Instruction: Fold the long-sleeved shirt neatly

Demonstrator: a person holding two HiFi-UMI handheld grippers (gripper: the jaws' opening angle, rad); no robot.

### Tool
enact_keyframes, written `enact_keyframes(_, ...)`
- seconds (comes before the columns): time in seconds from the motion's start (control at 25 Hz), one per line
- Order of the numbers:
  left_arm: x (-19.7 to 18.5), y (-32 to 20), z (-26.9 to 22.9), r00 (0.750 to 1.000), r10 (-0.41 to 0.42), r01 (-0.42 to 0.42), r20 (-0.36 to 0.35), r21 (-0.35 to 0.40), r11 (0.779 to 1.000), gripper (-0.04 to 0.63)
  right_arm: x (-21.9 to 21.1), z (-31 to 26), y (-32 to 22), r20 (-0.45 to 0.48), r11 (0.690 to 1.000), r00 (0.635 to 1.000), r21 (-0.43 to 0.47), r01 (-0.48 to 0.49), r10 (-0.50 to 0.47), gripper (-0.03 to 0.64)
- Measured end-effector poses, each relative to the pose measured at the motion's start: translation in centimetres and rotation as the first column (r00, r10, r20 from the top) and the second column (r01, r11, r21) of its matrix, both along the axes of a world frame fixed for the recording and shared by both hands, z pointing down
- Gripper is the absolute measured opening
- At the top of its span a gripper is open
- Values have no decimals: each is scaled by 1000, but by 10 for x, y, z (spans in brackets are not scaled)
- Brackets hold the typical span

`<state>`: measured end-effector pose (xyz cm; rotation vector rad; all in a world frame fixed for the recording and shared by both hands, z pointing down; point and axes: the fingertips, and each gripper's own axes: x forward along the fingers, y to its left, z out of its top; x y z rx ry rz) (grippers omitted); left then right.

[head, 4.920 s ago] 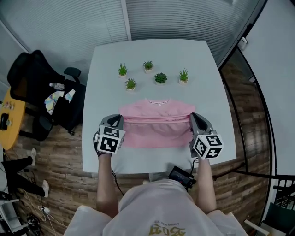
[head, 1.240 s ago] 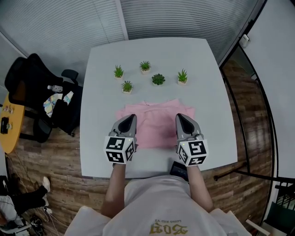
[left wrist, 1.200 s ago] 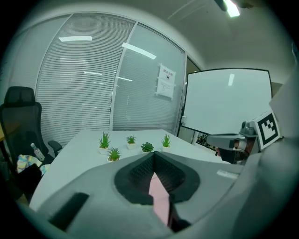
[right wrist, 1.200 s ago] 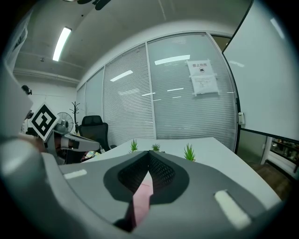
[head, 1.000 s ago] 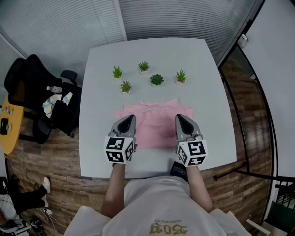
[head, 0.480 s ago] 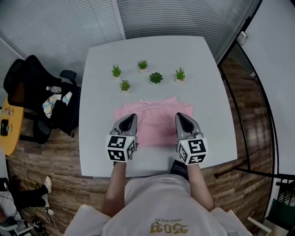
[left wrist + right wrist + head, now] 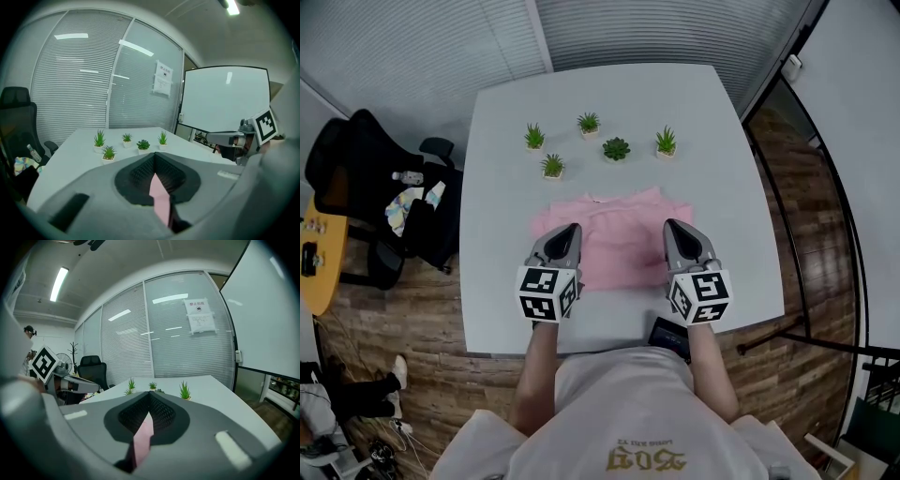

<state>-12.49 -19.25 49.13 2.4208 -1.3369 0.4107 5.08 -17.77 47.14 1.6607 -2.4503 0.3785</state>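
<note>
While each pinches cloth, left tongs: pressed together on the left side of the folded pink long-sleeved fabric shirt.
Right tongs: clamped on the shirt's right side.
Shirt: spread on the pale grey counter.
Plants: five small green potted plants, beyond the shirt, apart from it.

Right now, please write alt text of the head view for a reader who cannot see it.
A person's left gripper and right gripper are both shut on a folded pink shirt on a white table. Five small potted plants stand behind it.
</note>
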Motion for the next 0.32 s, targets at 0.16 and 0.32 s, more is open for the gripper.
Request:
enact_keyframes(0.16, 4, -1, 1, 1000, 8, -8, 3, -1, 1000, 9, 3, 3, 0, 5, 1000, 1000, -6, -2, 2, 12)
enact_keyframes(0.32, 8, -7, -1, 1000, 11, -11, 2, 8, 1000, 9, 3, 2, -4, 5, 1000, 1000, -2, 7, -7, 12)
